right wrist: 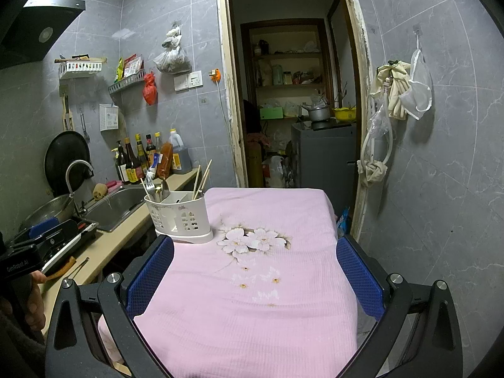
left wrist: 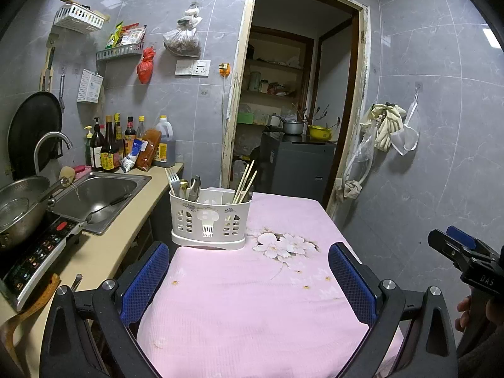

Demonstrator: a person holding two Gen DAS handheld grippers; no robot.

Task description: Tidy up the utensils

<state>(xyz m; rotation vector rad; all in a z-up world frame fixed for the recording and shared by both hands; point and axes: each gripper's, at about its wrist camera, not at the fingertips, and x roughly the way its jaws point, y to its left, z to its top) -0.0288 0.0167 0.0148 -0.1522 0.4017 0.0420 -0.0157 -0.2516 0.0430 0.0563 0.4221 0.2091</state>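
Left wrist view looks along the left gripper (left wrist: pixel 249 280), whose blue-padded jaws stand wide apart with nothing between them, hovering over the near part of a surface (left wrist: pixel 252 315) covered by a pink cloth with a white flower print (left wrist: pixel 285 245). A white slotted utensil holder (left wrist: pixel 209 220) stands upright at the far left corner of the surface, right at the left edge. Its left compartment holds a fork (left wrist: pixel 171 178) and some spoons (left wrist: pixel 190 186), handles down; its right compartment holds wooden chopsticks (left wrist: pixel 247 179) leaning to the right. The middle compartment's contents cannot be made out.

At the right border of this view the right gripper (left wrist: pixel 453 245) shows side-on, gripped by a hand (left wrist: pixel 469 312); from here its jaws cannot be judged.

Right wrist view shows the right gripper (right wrist: pixel 255 271) with its jaws likewise spread and empty above the near part of the cloth, the utensil holder (right wrist: pixel 182 217) ahead and to the left, well apart from the jaws. The left gripper (right wrist: pixel 47 236) appears at the left border, held by a hand (right wrist: pixel 34 302).

Beside the surface's left edge runs a beige counter (left wrist: pixel 104 252) with a steel sink (left wrist: pixel 100 198), a tap (left wrist: pixel 50 148), a metal pot (left wrist: pixel 19 208) on an induction cooker (left wrist: pixel 37 258), and a cluster of sauce bottles (left wrist: pixel 126 145) at its far end against the grey tiled wall. An open doorway (left wrist: pixel 299 94) lies beyond the far edge of the surface.
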